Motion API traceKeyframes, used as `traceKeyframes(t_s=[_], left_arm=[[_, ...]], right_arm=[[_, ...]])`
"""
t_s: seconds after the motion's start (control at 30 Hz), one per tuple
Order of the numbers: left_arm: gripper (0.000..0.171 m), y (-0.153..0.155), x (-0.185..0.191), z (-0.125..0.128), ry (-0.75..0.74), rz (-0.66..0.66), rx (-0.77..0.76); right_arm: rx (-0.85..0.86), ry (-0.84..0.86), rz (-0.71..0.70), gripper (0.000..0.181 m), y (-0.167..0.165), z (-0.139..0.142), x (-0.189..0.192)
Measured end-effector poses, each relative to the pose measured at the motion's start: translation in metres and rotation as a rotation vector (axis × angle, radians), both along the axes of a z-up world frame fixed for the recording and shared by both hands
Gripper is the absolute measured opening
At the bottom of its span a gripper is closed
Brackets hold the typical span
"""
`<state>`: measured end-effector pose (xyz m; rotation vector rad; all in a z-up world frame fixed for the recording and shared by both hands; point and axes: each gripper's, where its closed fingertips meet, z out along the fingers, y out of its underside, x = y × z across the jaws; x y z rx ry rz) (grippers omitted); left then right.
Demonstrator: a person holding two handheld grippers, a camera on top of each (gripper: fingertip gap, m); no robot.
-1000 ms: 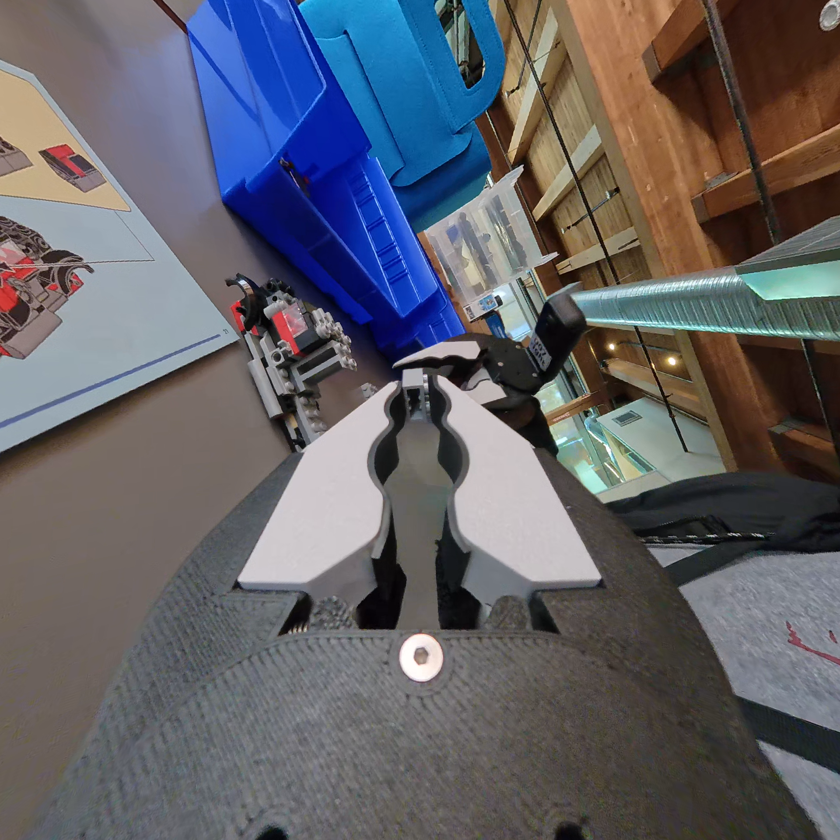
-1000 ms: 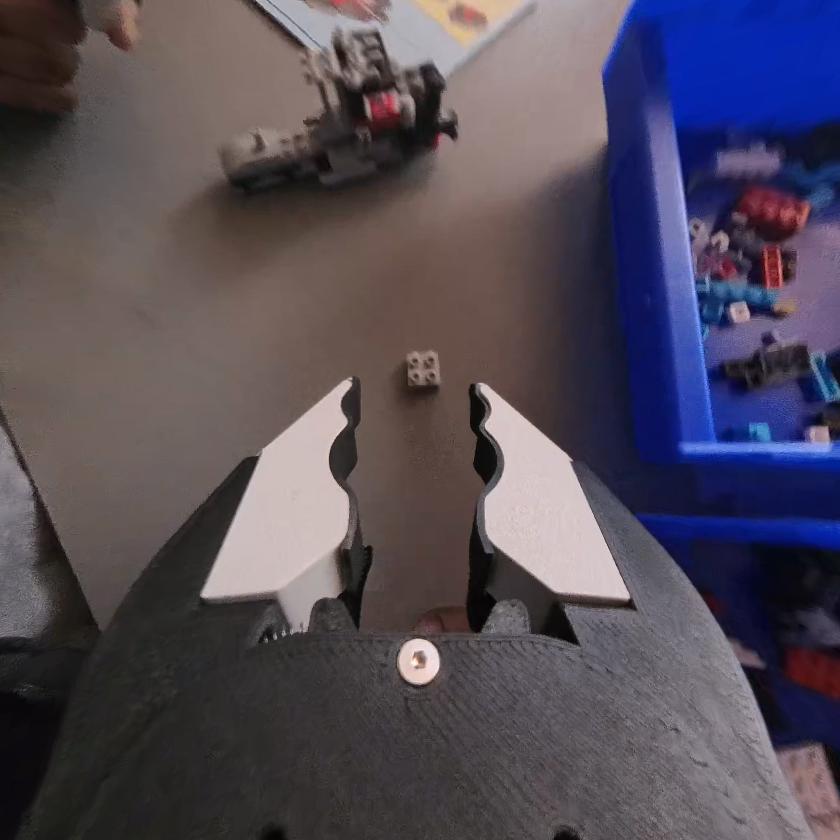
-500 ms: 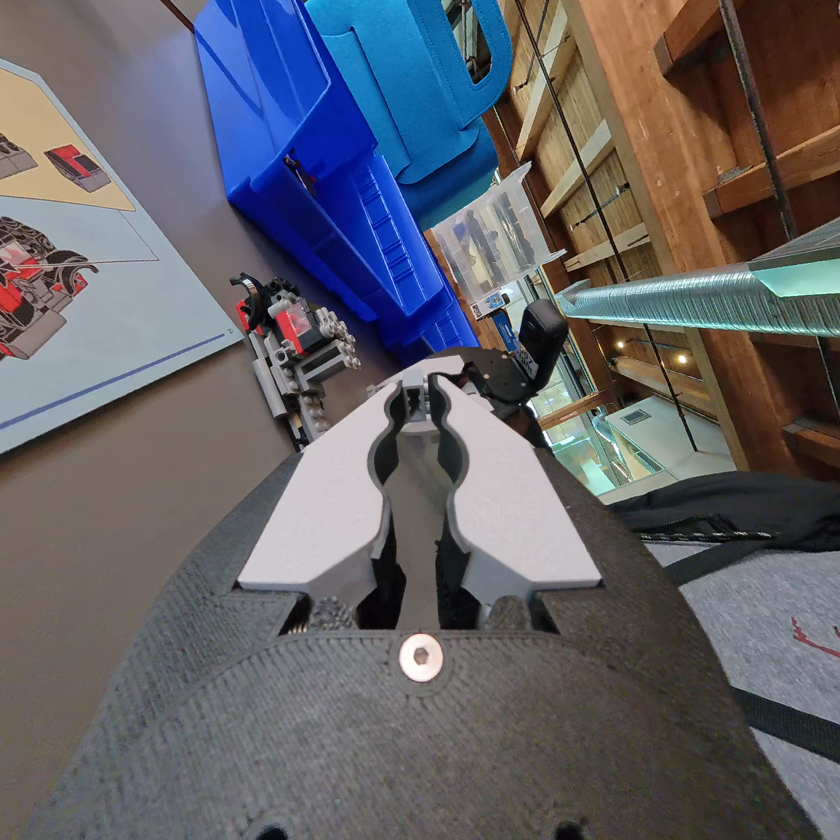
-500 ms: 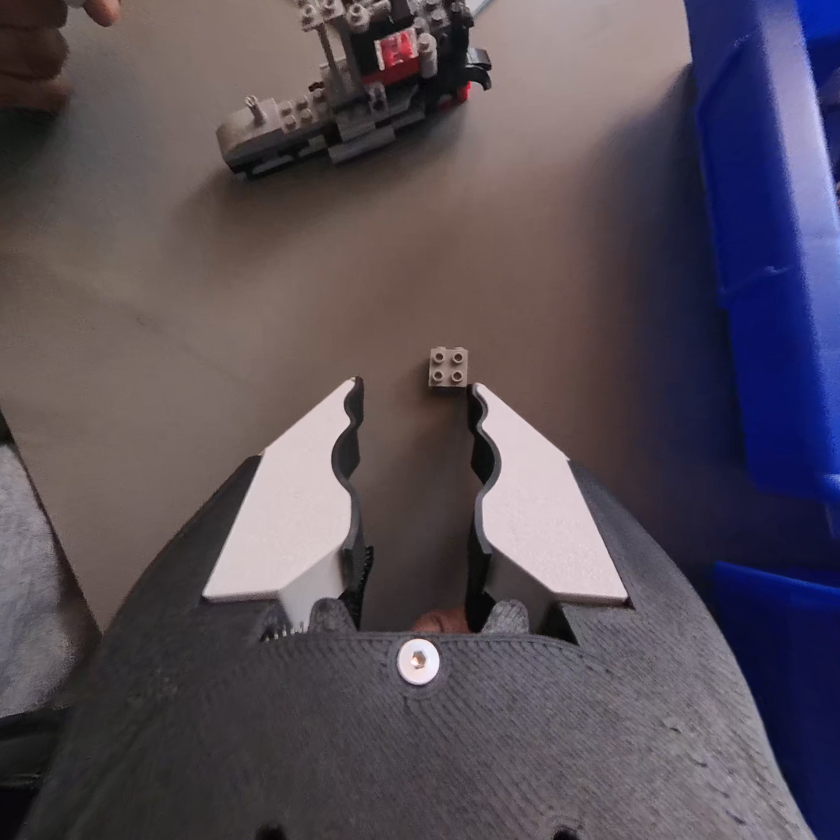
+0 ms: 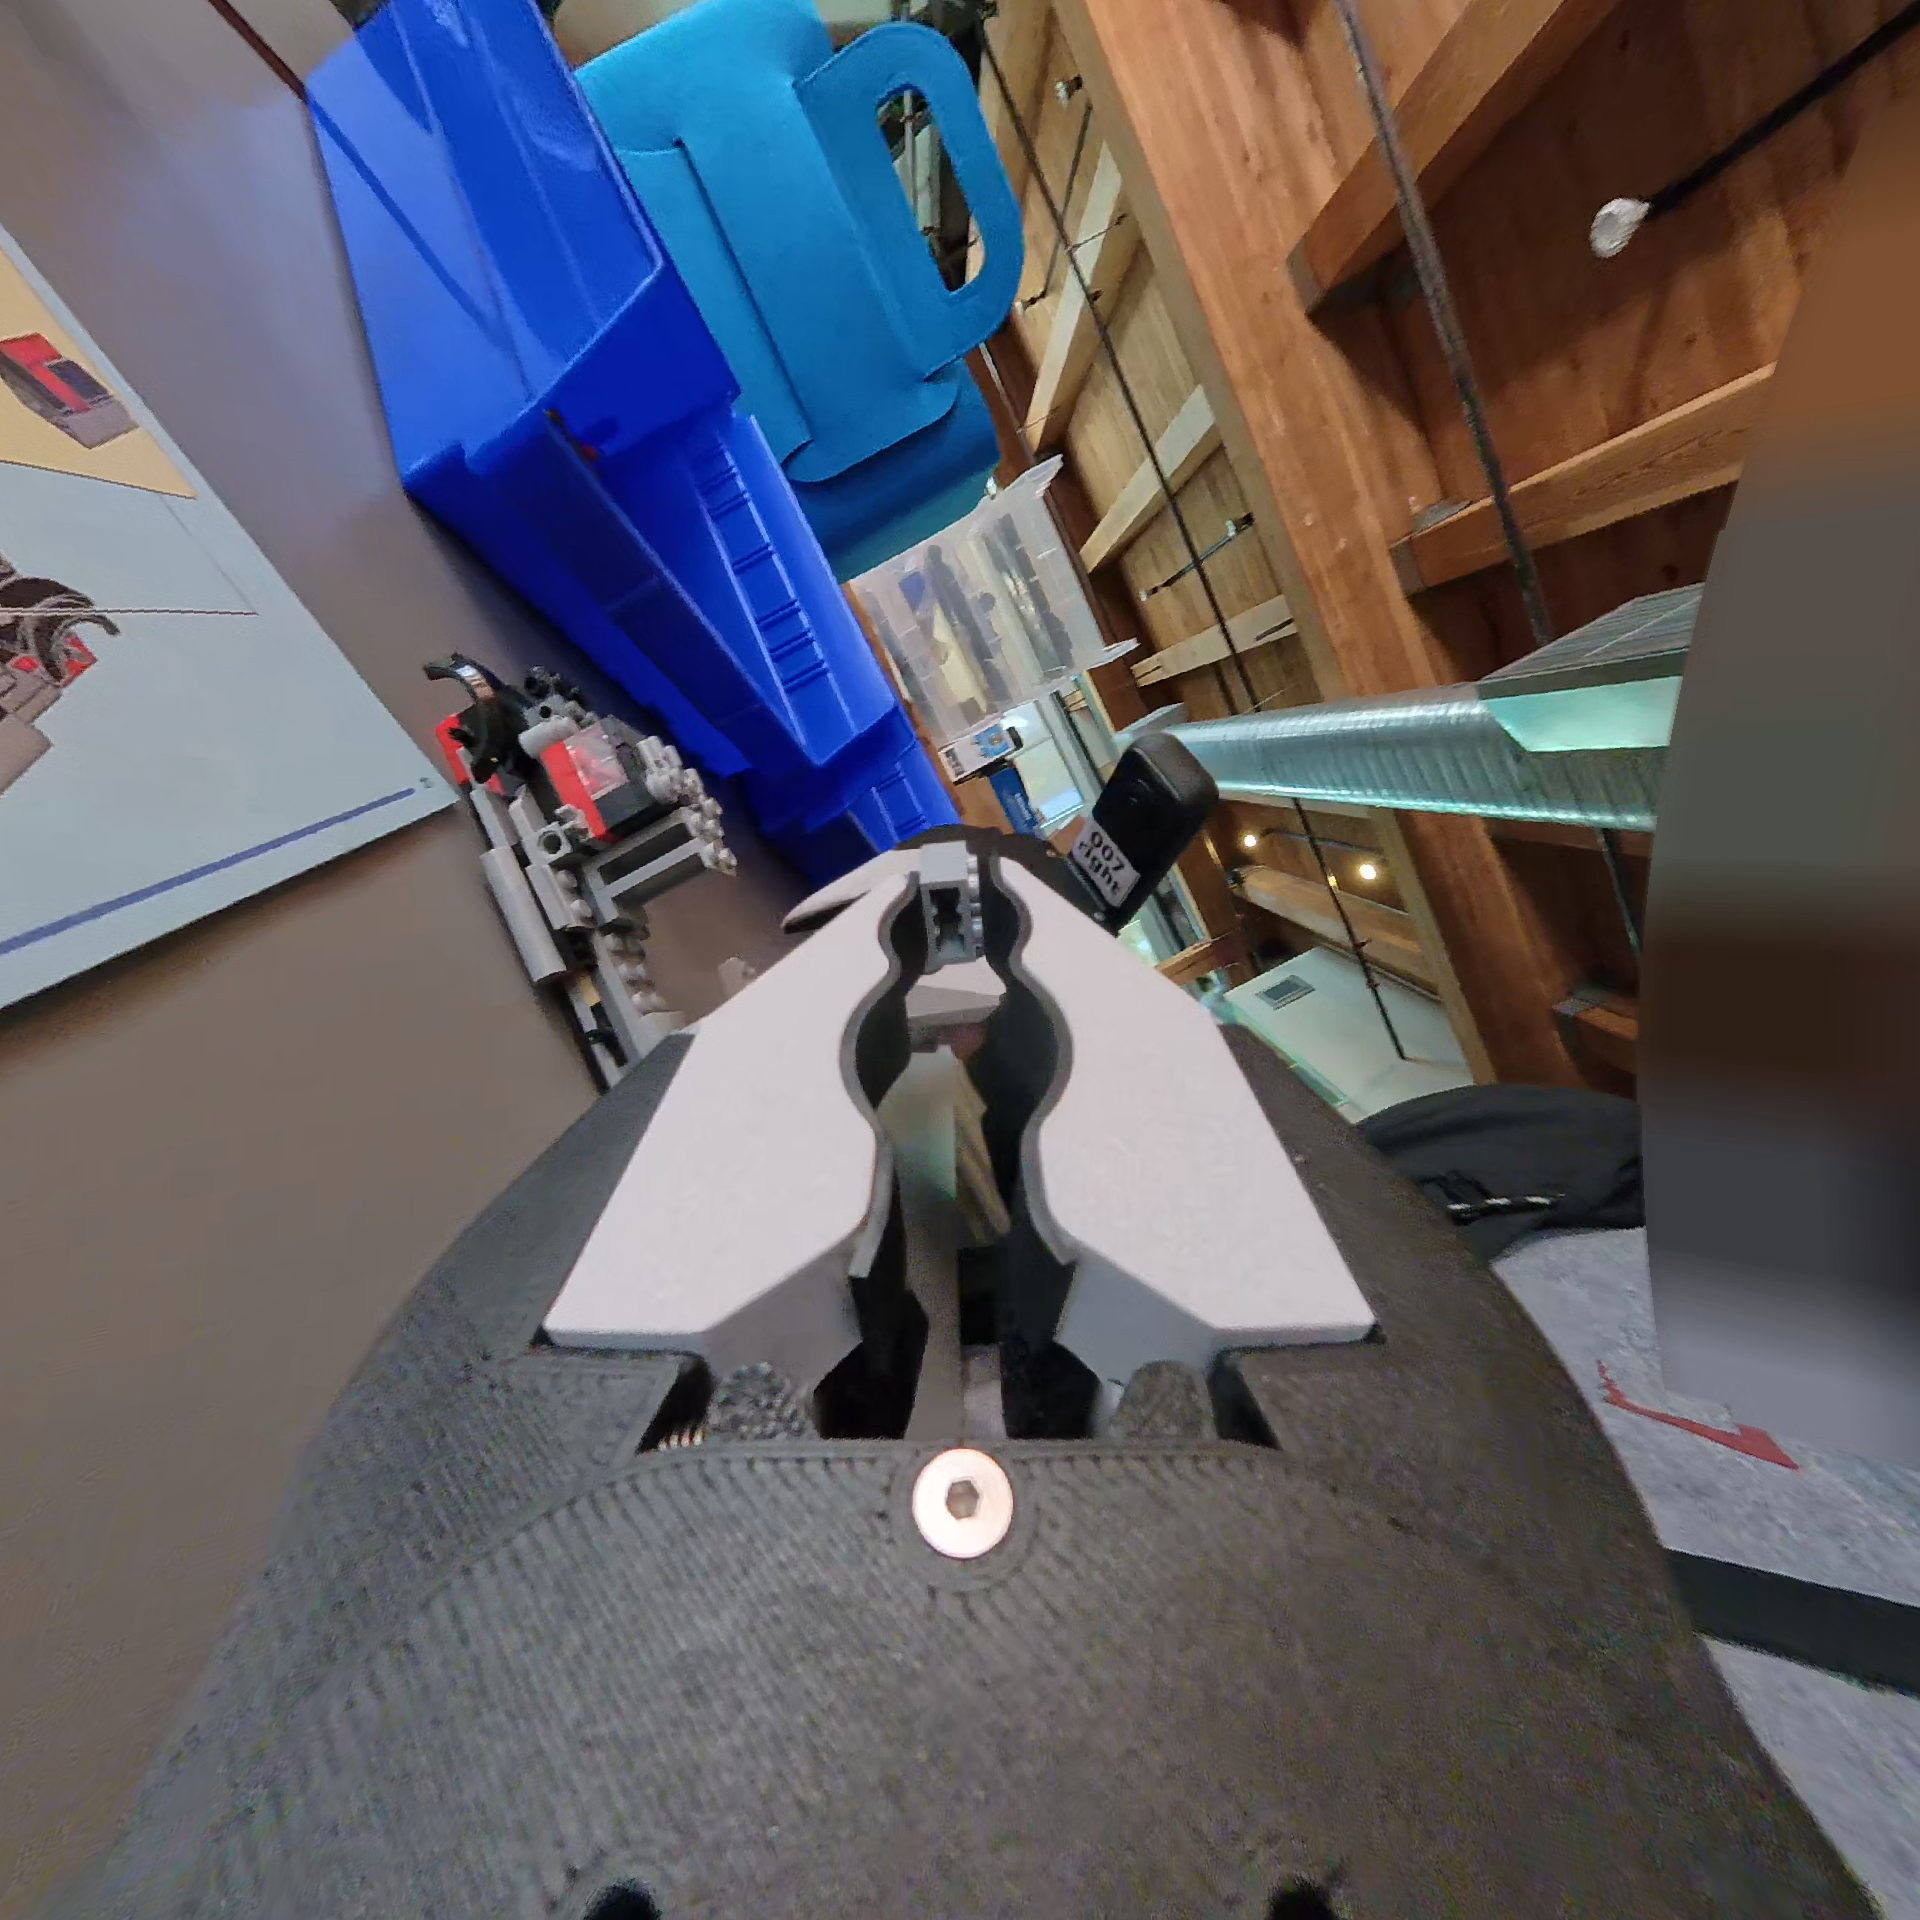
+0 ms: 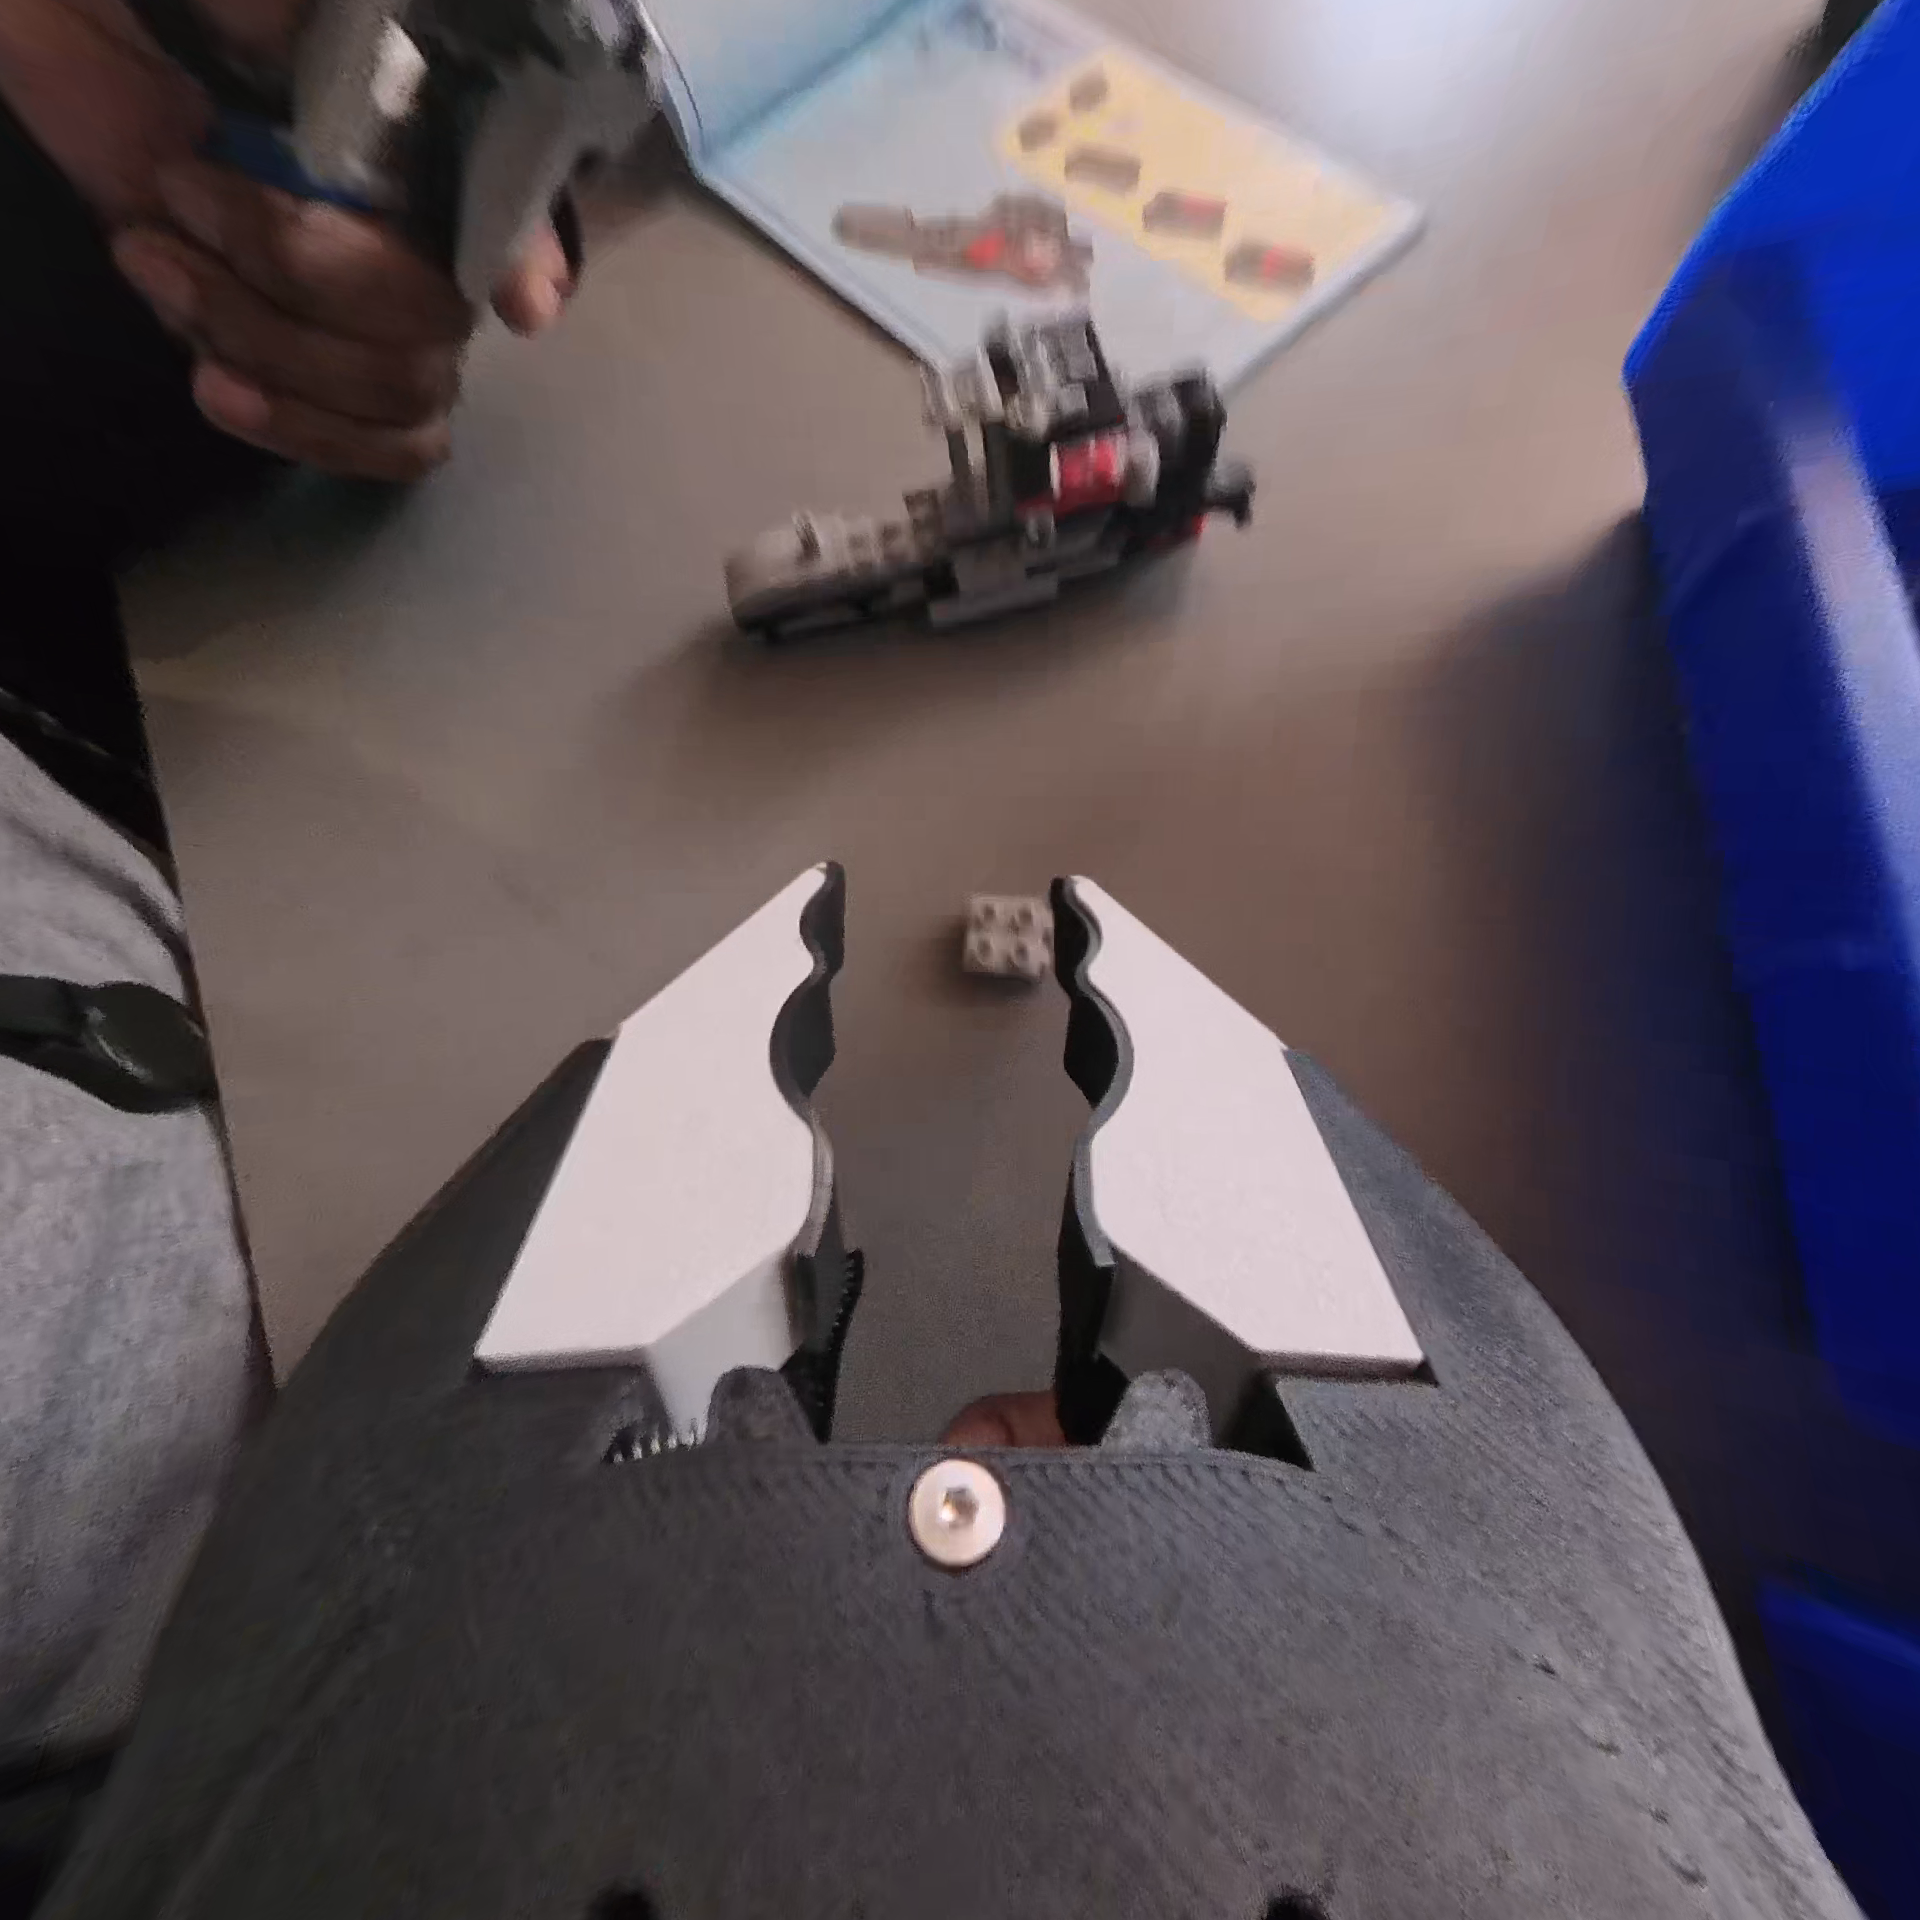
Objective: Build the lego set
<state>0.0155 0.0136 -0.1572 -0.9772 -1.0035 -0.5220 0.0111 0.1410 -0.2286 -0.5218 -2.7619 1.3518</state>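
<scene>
My left gripper (image 5: 948, 896) is shut on a small grey lego piece (image 5: 943, 902) held at its tips, above the table. The half-built grey, black and red lego model (image 5: 582, 821) lies on the brown table to its left; it also shows in the right wrist view (image 6: 997, 499). My right gripper (image 6: 943, 914) is open and low over the table. A small grey 2x2 brick (image 6: 1006, 935) lies between its tips, close against the right finger. The left gripper (image 6: 499, 135), held by a hand, shows blurred at the top left of the right wrist view.
The instruction sheet (image 5: 156, 727) lies flat left of the model; it also shows in the right wrist view (image 6: 1060, 197). Blue bins (image 5: 540, 343) stand along the table's far side, and one bin wall (image 6: 1797, 623) is right of my right gripper. A grey sleeve (image 6: 94, 1091) is at the left. My right fingertips sit around 15 centimeters from my left ones.
My right gripper has moved forward so the grey 2x2 brick now lies between its tips instead of ahead of them. The left gripper still holds its piece and has shifted slightly.
</scene>
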Motion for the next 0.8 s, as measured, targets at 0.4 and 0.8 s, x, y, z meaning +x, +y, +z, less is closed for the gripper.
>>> traceKeyframes(t_s=[0.4,0.8], left_arm=[[0.011,0.049,0.015,0.019,-0.068,-0.135,0.257],[0.013,0.055,0.020,0.015,-0.062,-0.186,0.234]], right_arm=[[-0.413,0.302,0.289,0.034,-0.100,0.082,0.021],[-0.446,0.250,0.410,0.021,-0.091,0.079,0.026]])
